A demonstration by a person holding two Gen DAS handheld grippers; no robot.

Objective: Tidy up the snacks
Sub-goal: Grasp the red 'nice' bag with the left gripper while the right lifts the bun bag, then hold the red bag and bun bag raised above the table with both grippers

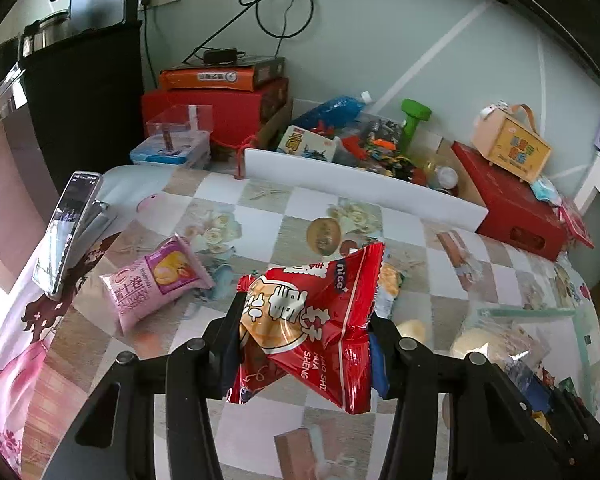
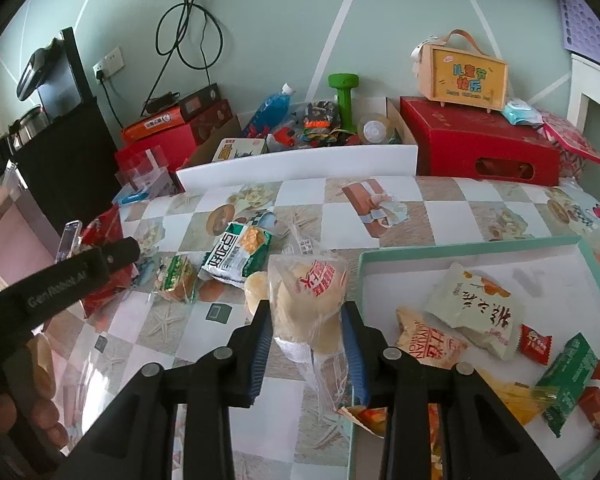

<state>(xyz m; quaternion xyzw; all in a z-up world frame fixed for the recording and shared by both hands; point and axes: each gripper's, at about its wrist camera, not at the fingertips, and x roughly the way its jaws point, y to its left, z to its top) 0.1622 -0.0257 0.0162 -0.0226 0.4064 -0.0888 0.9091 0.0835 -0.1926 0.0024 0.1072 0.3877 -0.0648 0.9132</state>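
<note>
Snacks were mid-transfer: your left gripper (image 1: 304, 344) clamped a red peanut packet (image 1: 312, 320), your right gripper (image 2: 306, 344) a clear bag of buns (image 2: 308, 300), just left of the teal-rimmed tray (image 2: 460, 246). Next, I judge, you needed to carry both over the tray and release.

Pale green wall (image 2: 284, 20) with white stripes behind checkered tablecloth (image 2: 452, 208).

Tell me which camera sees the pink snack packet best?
The left wrist view. The pink snack packet lies whole and unblocked on the table there, left of the left gripper. In the right wrist view I cannot find it.
</note>
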